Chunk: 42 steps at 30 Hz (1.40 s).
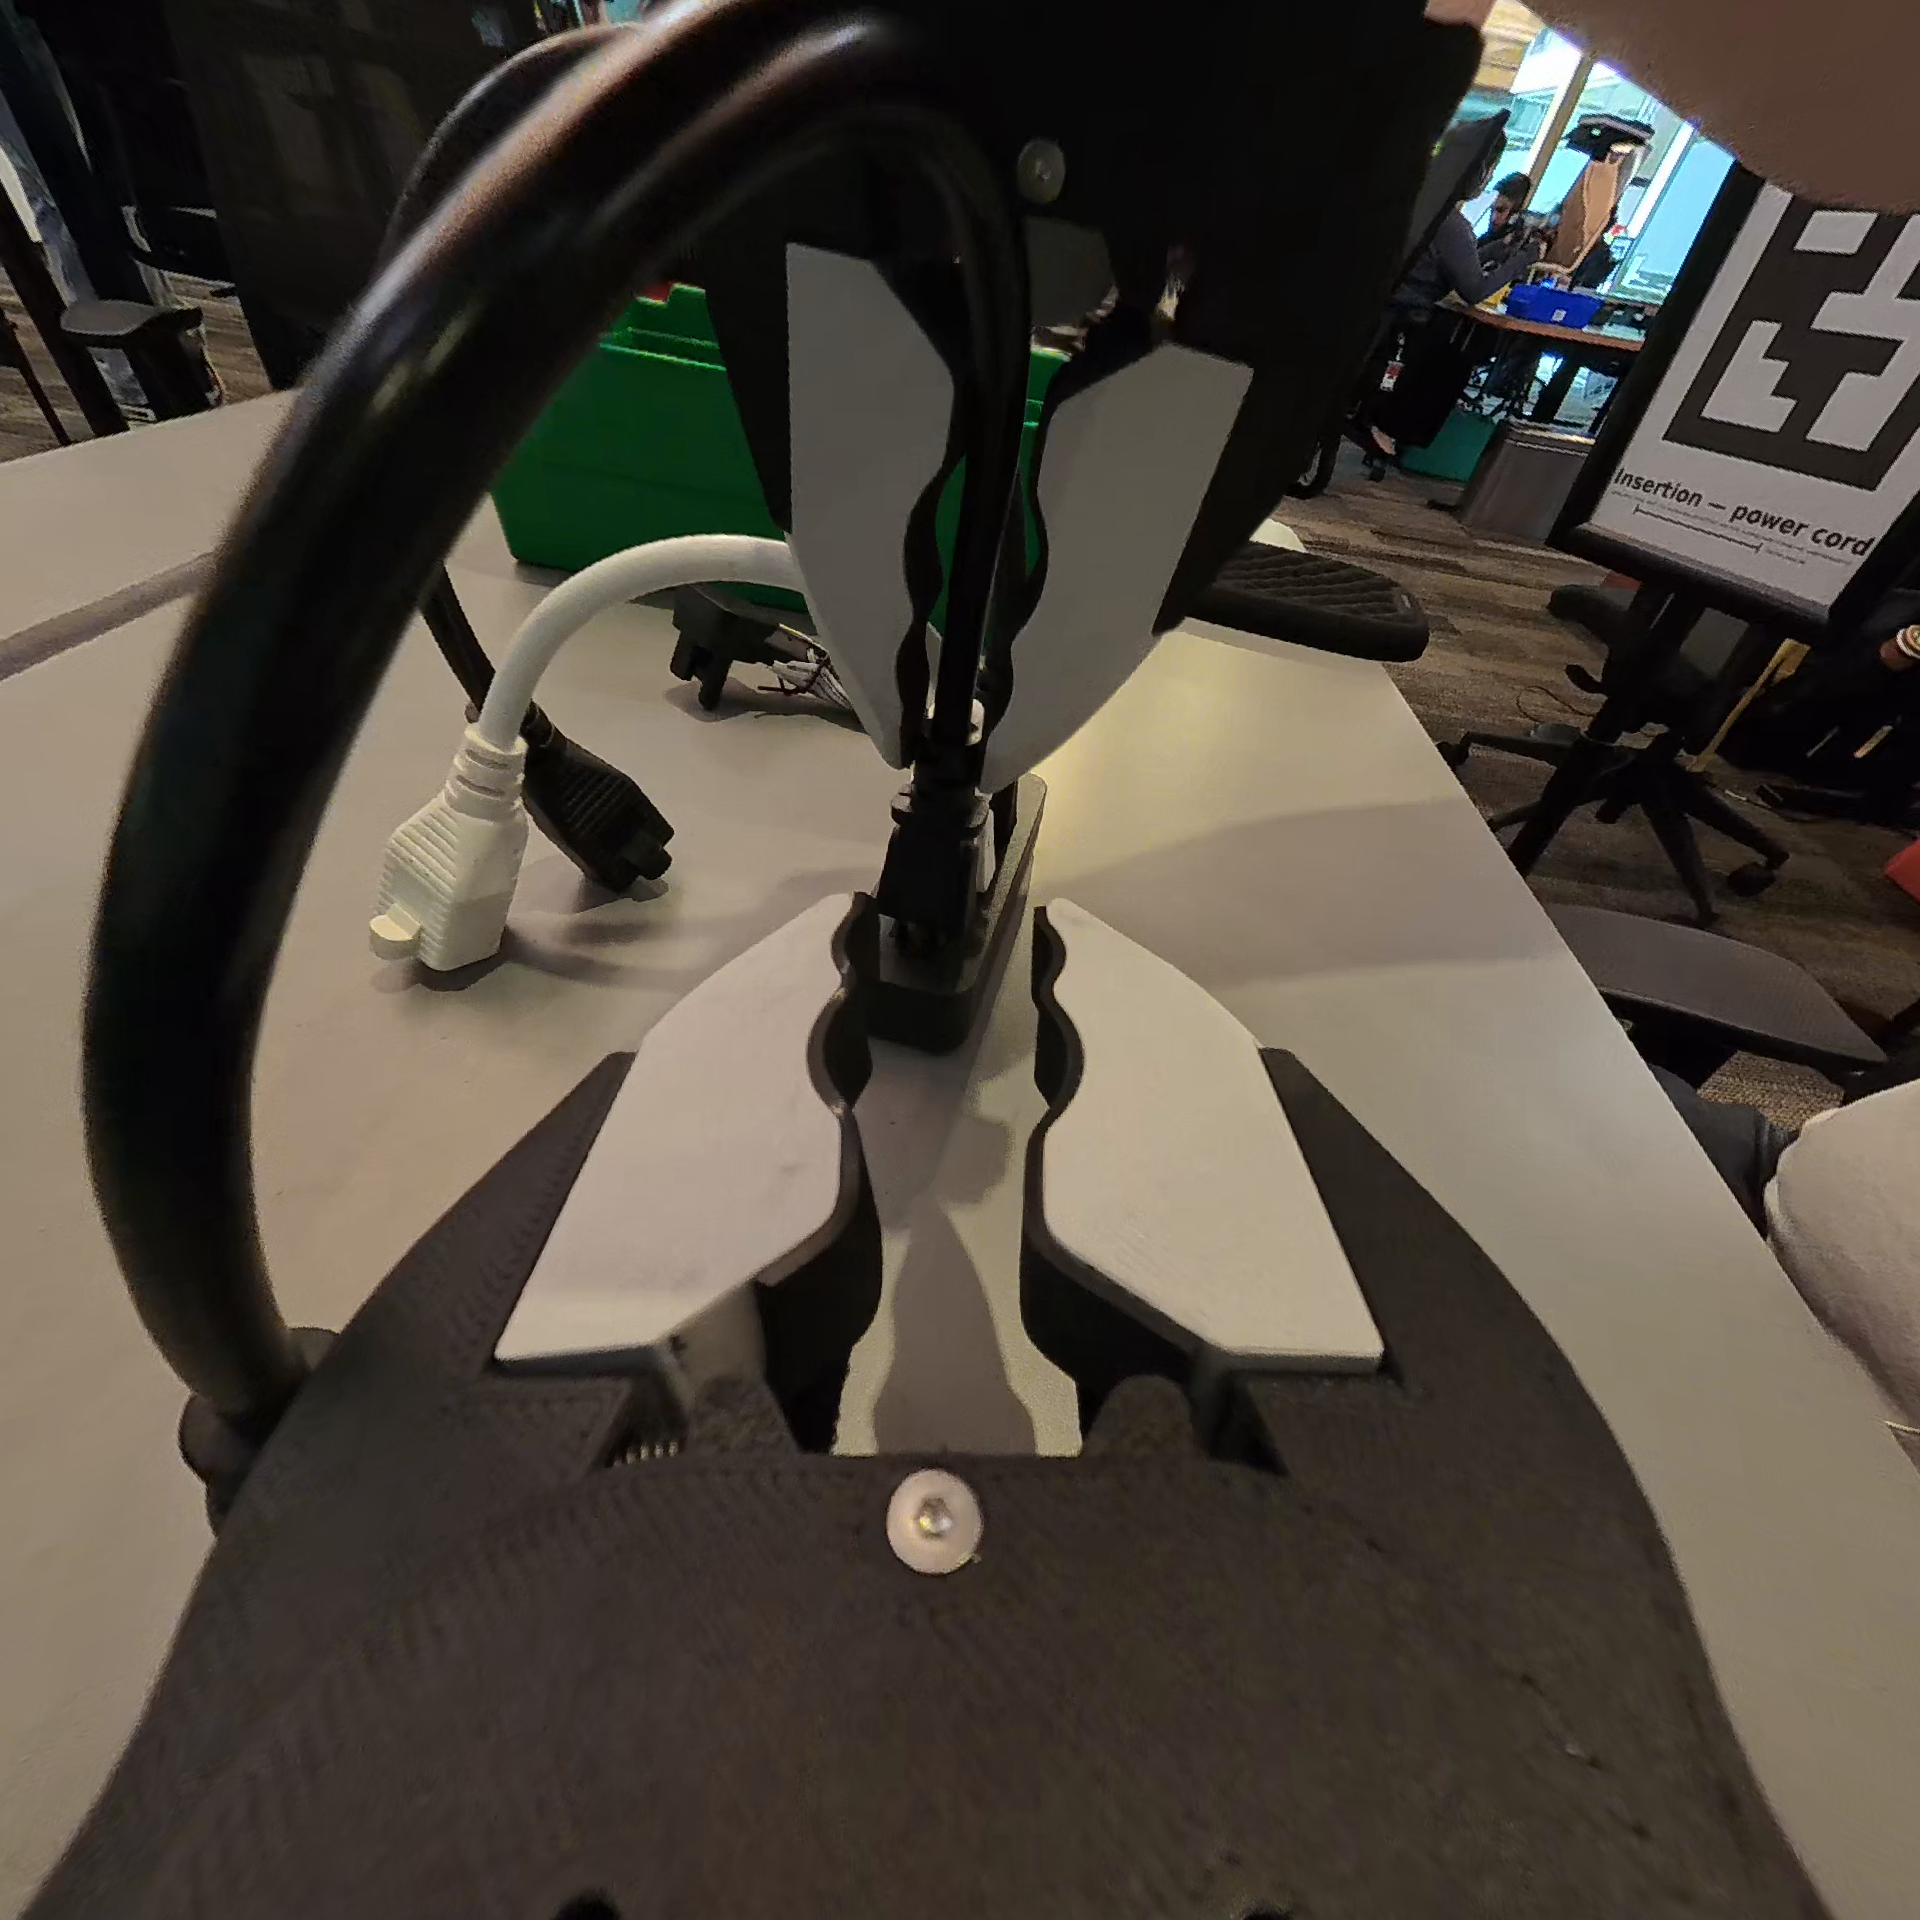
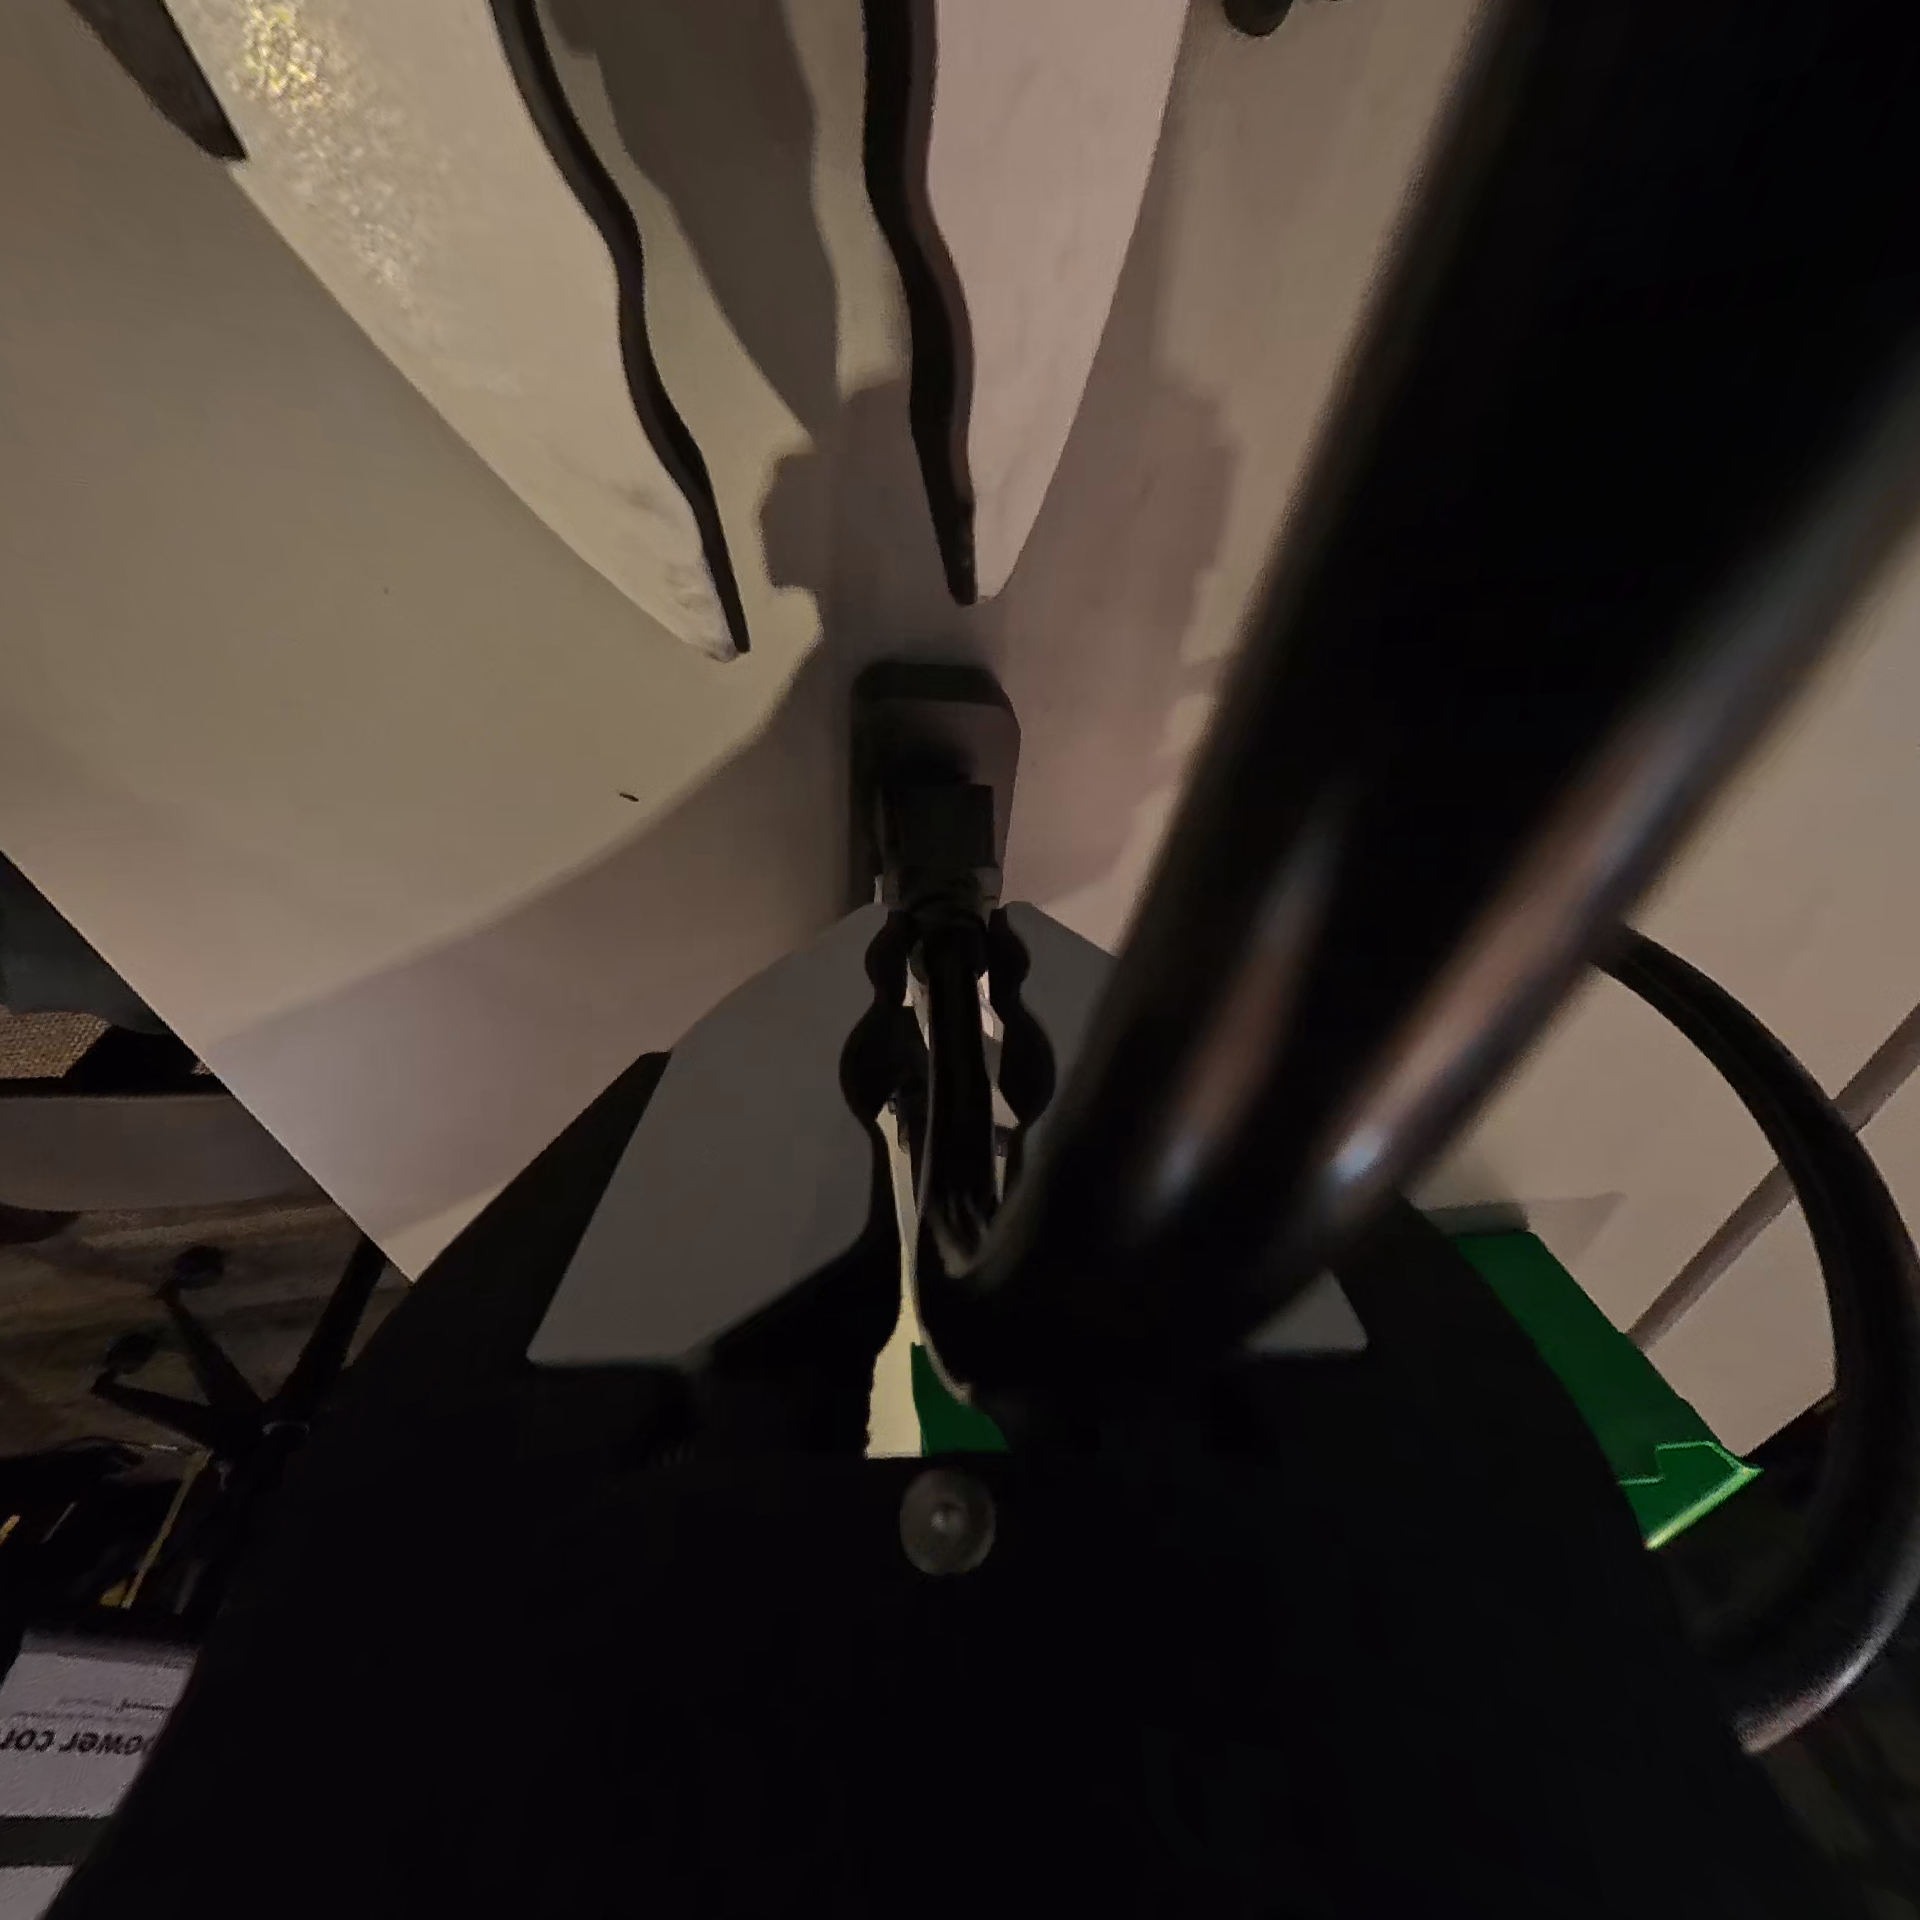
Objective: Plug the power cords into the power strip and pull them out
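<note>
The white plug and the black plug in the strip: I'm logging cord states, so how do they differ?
The white plug lies loose on its side on the table; the black plug stands upright in the strip. No gripper holds the white plug; the right gripper clamps the black plug's cord. They differ in colour too. Both trail a cord.

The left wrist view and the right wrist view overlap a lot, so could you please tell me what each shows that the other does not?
Only the left wrist view shows the white plug and a black plug lying loose on the table, plus the sign.

Only the right wrist view shows the cable looping past the right gripper's far side.

Both show the right gripper shut on a black cord above the power strip, the open left gripper and the green bin.
</note>
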Each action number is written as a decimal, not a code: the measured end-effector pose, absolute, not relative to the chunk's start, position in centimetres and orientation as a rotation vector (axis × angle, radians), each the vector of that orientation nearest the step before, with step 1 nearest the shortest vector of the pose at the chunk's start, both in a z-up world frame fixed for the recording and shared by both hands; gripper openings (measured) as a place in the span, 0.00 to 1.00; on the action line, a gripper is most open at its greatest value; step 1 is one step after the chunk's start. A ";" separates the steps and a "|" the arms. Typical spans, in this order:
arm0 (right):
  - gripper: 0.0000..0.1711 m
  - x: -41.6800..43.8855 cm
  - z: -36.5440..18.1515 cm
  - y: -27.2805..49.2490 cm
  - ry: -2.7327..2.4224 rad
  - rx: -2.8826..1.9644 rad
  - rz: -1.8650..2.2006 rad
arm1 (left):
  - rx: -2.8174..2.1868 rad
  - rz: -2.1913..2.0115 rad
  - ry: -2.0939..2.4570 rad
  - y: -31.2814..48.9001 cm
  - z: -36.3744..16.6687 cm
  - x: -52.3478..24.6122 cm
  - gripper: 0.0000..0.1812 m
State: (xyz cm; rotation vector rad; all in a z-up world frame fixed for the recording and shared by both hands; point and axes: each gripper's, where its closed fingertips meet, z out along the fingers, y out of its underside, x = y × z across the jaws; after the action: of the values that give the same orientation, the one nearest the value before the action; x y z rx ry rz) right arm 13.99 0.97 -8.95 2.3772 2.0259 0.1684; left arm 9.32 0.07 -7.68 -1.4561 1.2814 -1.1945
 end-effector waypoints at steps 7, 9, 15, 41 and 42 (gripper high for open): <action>0.10 14.9 -9.2 0.8 1.978 2.357 0.266 | -1.449 -1.201 1.261 0.2 -7.5 9.2 0.14; 0.09 14.9 -9.3 0.9 1.944 2.387 0.253 | -1.452 -1.204 1.260 0.2 -7.5 9.2 0.14; 0.09 14.9 -9.5 0.9 1.896 2.424 0.223 | -1.449 -1.208 1.258 0.2 -7.4 9.2 0.14; 0.09 14.6 -10.5 0.6 1.882 2.381 0.275 | -1.441 -1.250 1.203 0.5 -6.9 8.9 0.14; 0.09 14.6 -10.5 0.6 1.888 2.380 0.278 | -1.444 -1.252 1.207 0.5 -6.9 8.9 0.14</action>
State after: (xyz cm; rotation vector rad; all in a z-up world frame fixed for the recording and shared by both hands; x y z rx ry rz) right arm 14.58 0.61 -10.53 2.3800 1.8879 0.2780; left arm 8.88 0.48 -6.95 -1.4441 1.2068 -1.2524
